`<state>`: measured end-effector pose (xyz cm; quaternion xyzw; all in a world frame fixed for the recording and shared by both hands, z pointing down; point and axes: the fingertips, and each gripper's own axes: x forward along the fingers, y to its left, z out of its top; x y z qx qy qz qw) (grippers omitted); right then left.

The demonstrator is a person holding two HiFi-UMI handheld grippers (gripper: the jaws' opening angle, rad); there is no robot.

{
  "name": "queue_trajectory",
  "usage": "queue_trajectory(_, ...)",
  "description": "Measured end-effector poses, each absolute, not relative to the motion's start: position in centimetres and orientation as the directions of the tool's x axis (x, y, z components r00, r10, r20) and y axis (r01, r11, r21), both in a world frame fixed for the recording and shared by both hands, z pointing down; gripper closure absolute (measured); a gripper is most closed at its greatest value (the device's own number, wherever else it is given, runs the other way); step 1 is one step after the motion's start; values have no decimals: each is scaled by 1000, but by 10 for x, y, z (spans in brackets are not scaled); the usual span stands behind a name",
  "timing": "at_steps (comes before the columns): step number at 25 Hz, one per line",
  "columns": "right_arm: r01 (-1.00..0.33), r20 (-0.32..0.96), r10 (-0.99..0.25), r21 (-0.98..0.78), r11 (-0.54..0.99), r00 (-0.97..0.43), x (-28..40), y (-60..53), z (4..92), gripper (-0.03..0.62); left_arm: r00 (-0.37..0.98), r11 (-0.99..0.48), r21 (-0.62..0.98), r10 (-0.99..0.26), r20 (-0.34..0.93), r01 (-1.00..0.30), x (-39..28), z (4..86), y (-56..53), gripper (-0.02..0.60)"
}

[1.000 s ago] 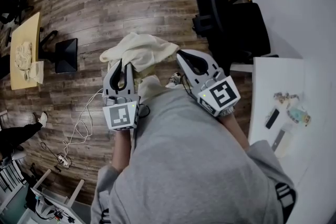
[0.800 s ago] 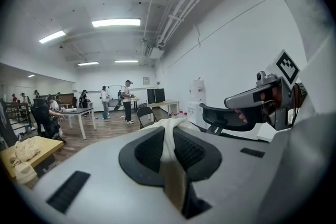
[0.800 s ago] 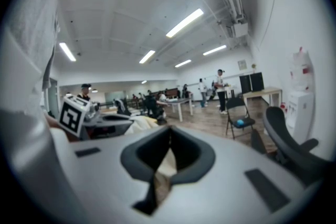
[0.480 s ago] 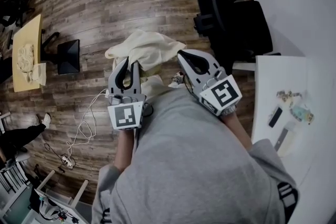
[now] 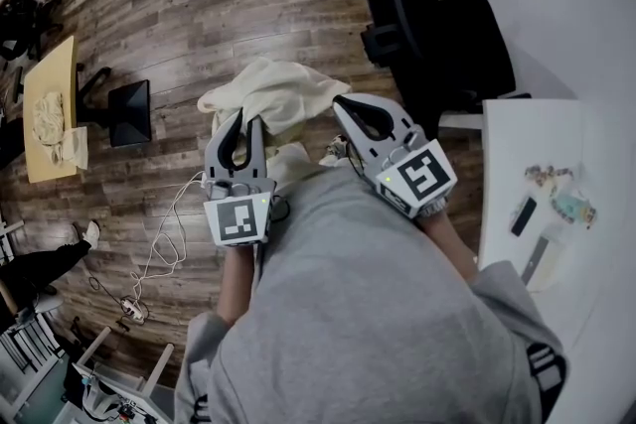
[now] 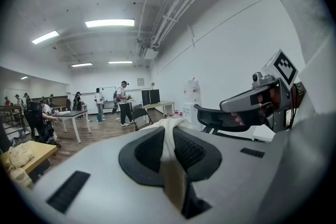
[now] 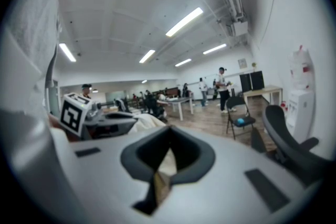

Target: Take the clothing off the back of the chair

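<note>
A cream garment point(image 5: 273, 94) hangs bunched over the wood floor, clear of the black office chair point(image 5: 447, 35) at the upper right. My left gripper point(image 5: 241, 120) is shut on the garment's near left edge. In the left gripper view a strip of cream cloth point(image 6: 170, 157) runs between its pads. My right gripper point(image 5: 345, 104) holds the garment's right edge. In the right gripper view a fold of cloth point(image 7: 167, 165) is pinched in its jaws. Both grippers point nearly level, side by side in front of the person's grey sweatshirt.
At the right stands a white desk point(image 5: 527, 144) with small items. A small wooden table point(image 5: 45, 84) with cloths, a black stand point(image 5: 127, 109) and a white cable point(image 5: 159, 233) lie at the left. Farther off are people, tables and a folding chair point(image 7: 239, 113).
The left gripper has drifted slightly to the right with the garment. The right gripper has stayed put, and both grips are unchanged.
</note>
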<state>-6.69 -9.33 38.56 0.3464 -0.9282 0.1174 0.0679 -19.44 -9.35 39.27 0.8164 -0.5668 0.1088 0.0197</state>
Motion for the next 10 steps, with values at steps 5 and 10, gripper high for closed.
queue_trajectory(5, -661, 217, -627, -175, 729, -748, -63, -92, 390, 560, 339, -362, -88, -919, 202, -928, -190, 394, -93, 509)
queue_trajectory(10, -662, 218, -626, -177, 729, -748, -62, -93, 389, 560, 335, -357, -84, -920, 204, -930, -190, 394, -94, 509)
